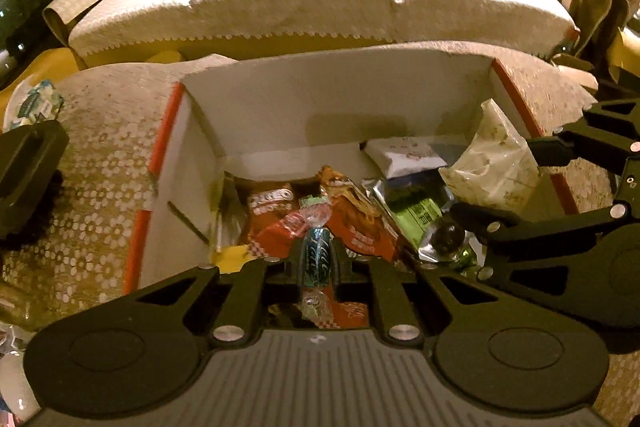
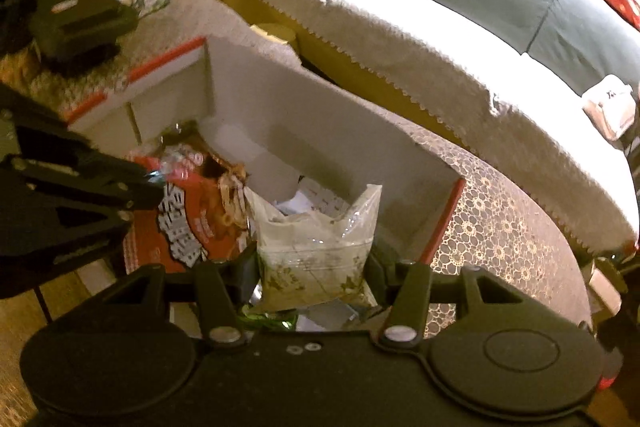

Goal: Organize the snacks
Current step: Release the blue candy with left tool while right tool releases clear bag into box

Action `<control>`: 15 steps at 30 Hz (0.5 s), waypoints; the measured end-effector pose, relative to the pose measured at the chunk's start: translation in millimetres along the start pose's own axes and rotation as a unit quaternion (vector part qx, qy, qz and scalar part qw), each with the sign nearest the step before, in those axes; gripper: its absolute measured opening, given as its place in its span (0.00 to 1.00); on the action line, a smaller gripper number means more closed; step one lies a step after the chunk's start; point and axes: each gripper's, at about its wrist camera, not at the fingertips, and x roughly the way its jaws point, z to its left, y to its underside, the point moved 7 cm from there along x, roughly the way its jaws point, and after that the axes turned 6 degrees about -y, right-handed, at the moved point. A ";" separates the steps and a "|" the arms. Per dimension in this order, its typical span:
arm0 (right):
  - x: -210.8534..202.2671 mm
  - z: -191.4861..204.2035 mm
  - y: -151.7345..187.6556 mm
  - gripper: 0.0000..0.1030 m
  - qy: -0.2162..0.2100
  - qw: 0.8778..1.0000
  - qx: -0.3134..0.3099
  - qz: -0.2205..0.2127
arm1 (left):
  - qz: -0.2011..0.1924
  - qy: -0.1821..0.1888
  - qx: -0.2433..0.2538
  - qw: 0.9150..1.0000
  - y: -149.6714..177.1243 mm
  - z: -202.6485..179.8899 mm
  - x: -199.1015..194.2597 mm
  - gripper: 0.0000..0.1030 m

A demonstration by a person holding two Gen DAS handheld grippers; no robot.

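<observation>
Dim yellow lamplight is falling across a lace-covered worktop (image 1: 104, 147) that is carrying an open white cardboard box (image 1: 320, 95) with red edges, already part filled with snacks. Nearest, the left tongs (image 1: 316, 263) are pinching shut on a blue twist-wrapped candy (image 1: 316, 257), its long axis running straight ahead along the fingers and pointing down into the box. Just beside them, the right tongs (image 2: 312, 267) are gripping a pale crinkled snack bag (image 2: 316, 243), standing upright between the pads over the box's right end. Both loads are hanging above the open interior, so each seems to need only a release. Beyond the box a cream-covered sofa (image 1: 320, 11) is stretching across the background.
</observation>
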 end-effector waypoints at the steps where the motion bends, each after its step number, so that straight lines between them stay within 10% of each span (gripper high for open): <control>1: 1.1 0.6 1.6 0.51 0.005 1.000 -0.007 0.002 | 0.002 0.002 0.001 1.000 0.4 -1.8 1.9 0.12; 15: -2.3 -8.7 11.6 0.55 -0.005 1.000 0.008 -0.008 | 0.023 0.018 0.004 1.000 10.9 -16.6 15.7 0.12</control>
